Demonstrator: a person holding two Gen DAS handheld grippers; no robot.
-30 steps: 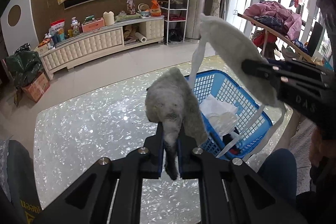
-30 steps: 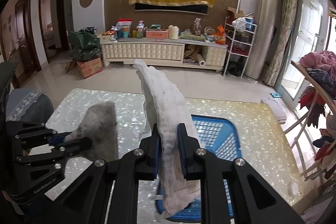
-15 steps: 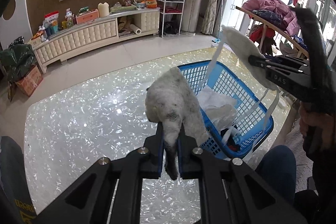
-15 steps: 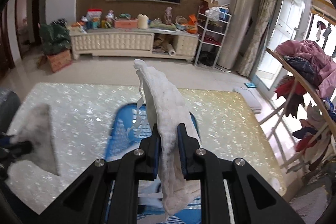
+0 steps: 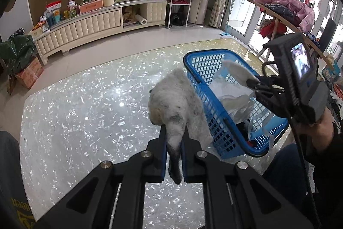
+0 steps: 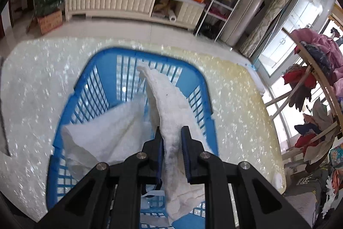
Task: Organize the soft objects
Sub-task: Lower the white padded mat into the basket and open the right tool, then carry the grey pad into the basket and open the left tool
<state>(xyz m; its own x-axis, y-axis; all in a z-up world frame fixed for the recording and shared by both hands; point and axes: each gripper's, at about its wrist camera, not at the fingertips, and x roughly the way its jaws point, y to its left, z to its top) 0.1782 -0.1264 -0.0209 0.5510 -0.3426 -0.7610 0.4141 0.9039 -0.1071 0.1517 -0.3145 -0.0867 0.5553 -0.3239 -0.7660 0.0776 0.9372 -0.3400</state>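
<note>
Lowered since a second ago: right tongs (image 6: pixel 172 144), now over the blue plastic lattice basket (image 6: pixel 103 61), clamped on a white woven cloth (image 6: pixel 169 104) whose lower end hangs inside it. A crumpled white sheet (image 6: pixel 107 134) is seen in the basket. Left tongs (image 5: pixel 174 143) are clamped on a grey fluffy cloth (image 5: pixel 173 100), held above the pearly tabletop (image 5: pixel 81 113) just beside the basket, slightly lower than before.

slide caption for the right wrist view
Right gripper holds a white cloth above the blue basket.
</note>
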